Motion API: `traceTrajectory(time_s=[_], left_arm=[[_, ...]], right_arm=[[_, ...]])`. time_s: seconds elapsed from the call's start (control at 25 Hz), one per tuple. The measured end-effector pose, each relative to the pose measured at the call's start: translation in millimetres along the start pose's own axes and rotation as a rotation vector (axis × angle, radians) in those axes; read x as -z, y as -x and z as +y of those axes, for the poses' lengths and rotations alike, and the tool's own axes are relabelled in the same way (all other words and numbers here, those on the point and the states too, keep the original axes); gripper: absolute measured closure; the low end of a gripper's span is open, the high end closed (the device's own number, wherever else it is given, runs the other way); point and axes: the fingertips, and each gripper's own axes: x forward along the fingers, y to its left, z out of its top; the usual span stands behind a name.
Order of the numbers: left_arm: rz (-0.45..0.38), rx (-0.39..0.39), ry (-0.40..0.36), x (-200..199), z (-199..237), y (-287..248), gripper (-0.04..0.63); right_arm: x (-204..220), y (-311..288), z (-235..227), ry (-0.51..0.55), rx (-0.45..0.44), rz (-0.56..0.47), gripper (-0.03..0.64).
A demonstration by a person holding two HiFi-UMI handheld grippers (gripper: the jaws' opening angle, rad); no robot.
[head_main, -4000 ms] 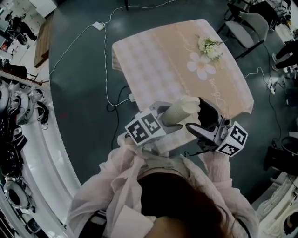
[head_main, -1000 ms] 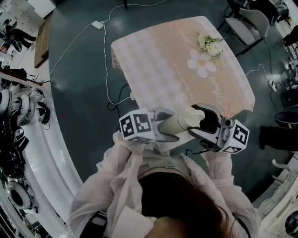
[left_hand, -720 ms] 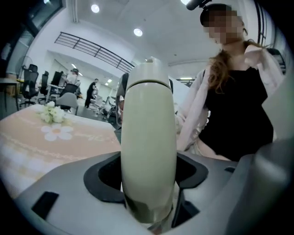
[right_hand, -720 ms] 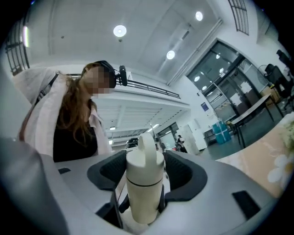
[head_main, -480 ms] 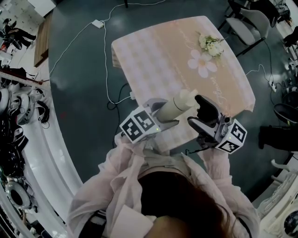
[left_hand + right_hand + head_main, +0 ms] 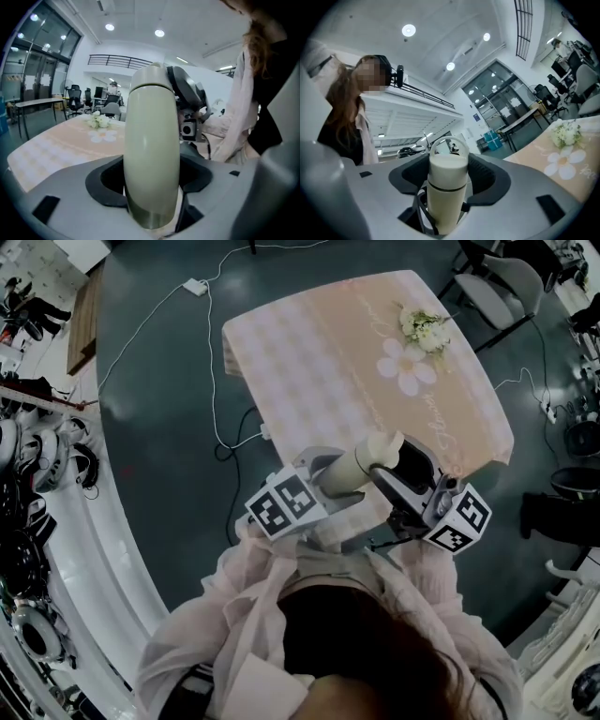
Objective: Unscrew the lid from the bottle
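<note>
My right tongs (image 6: 395, 471) have swung back in, jaws just closing onto the lid (image 6: 383, 448). My left tongs (image 6: 332, 476) pinch the cream bottle (image 6: 356, 468) mid-body, above the near edge of the table (image 6: 309, 352).

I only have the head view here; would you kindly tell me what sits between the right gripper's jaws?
Observer: The right gripper view shows the lid between the jaws of the right gripper, which have just been closing on it.
Operator: Thank you. Does the lid have any handle?
Observer: Yes, a thin loop handle arches over its top.
Operator: And what does the base of the bottle look like?
Observer: In the left gripper view, a metallic band rings the base of the bottle, which the left gripper clamps by its body.
</note>
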Motion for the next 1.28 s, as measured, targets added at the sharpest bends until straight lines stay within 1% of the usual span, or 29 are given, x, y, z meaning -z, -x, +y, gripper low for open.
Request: traceTrajectory(time_s=[0.12,0.24,0.32,0.36,0.4,0.44,0.48,0.52,0.6,0.64,0.68,0.76,0.8,0.88,0.92,1.0,1.04,1.12,1.2,1.28], left_arm=[[-0.017,0.179,-0.026,-1.6,-23.9,6.9,0.282],[-0.025,0.361,-0.057,-1.3,-47.8,15.3,0.281],[-0.012,0.442,-0.079,1.4,-58.1,18.6,0.282],[-0.006,0.467,-0.087,2.7,-61.3,19.2,0.282],[-0.006,0.474,-0.091,3.0,-62.1,18.9,0.282],[-0.013,0.457,-0.087,1.7,-59.5,17.5,0.282],[-0.024,0.413,-0.075,-1.0,-53.1,15.2,0.282],[-0.032,0.347,-0.056,-3.6,-43.3,12.2,0.281],[-0.021,0.176,-0.017,-2.7,-17.9,6.5,0.281],[-0.006,0.085,-0.003,-0.5,-4.6,4.4,0.282],[0.012,-0.003,0.0,1.8,7.6,3.2,0.282],[0.058,-0.145,-0.027,7.6,26.1,2.6,0.281],[0.082,-0.195,-0.052,10.6,31.9,3.0,0.282],[0.119,-0.252,-0.103,13.8,36.7,3.4,0.281],[0.127,-0.261,-0.125,13.8,36.4,3.3,0.282],[0.128,-0.253,-0.151,12.2,32.4,3.3,0.282],[0.121,-0.239,-0.153,11.0,29.6,3.4,0.282],[0.098,-0.192,-0.14,8.7,22.6,2.9,0.282],[0.071,-0.107,-0.117,6.8,12.6,2.1,0.282],[0.031,0.031,-0.088,3.8,-2.6,3.9,0.282]], right_arm=[[-1.1,9.7,21.4,0.041,-0.188,0.014,0.341],[-1.3,19.7,41.6,0.05,-0.38,0.029,0.344],[-0.4,24.3,51.0,0.059,-0.467,0.04,0.345],[0.5,26.0,53.6,0.061,-0.494,0.045,0.345],[1.4,26.9,53.9,0.058,-0.502,0.048,0.345],[1.7,26.7,50.9,0.051,-0.486,0.049,0.345],[1.1,25.2,44.7,0.041,-0.444,0.043,0.344],[-0.3,23.0,36.2,0.032,-0.384,0.032,0.344],[-3.4,18.4,18.3,0.019,-0.246,0.006,0.287],[-4.2,16.2,10.2,0.014,-0.181,-0.002,0.268],[-4.6,14.0,2.6,0.006,-0.119,-0.008,0.262],[-5.6,9.2,-11.0,-0.023,-0.01,-0.025,0.261],[-6.1,6.5,-16.2,-0.042,0.028,-0.037,0.261],[-3.1,1.0,-21.8,-0.064,0.066,-0.035,0.265],[1.0,-1.6,-22.7,-0.062,0.073,-0.014,0.265],[8.4,-5.1,-23.1,-0.043,0.085,0.033,0.271],[9.4,-5.0,-22.3,-0.032,0.084,0.042,0.305],[7.1,-2.5,-18.1,-0.019,0.054,0.039,0.31],[4.3,-0.1,-9.9,0.008,-0.004,0.04,0.311],[1.8,2.0,3.8,0.05,-0.094,0.046,0.311]])
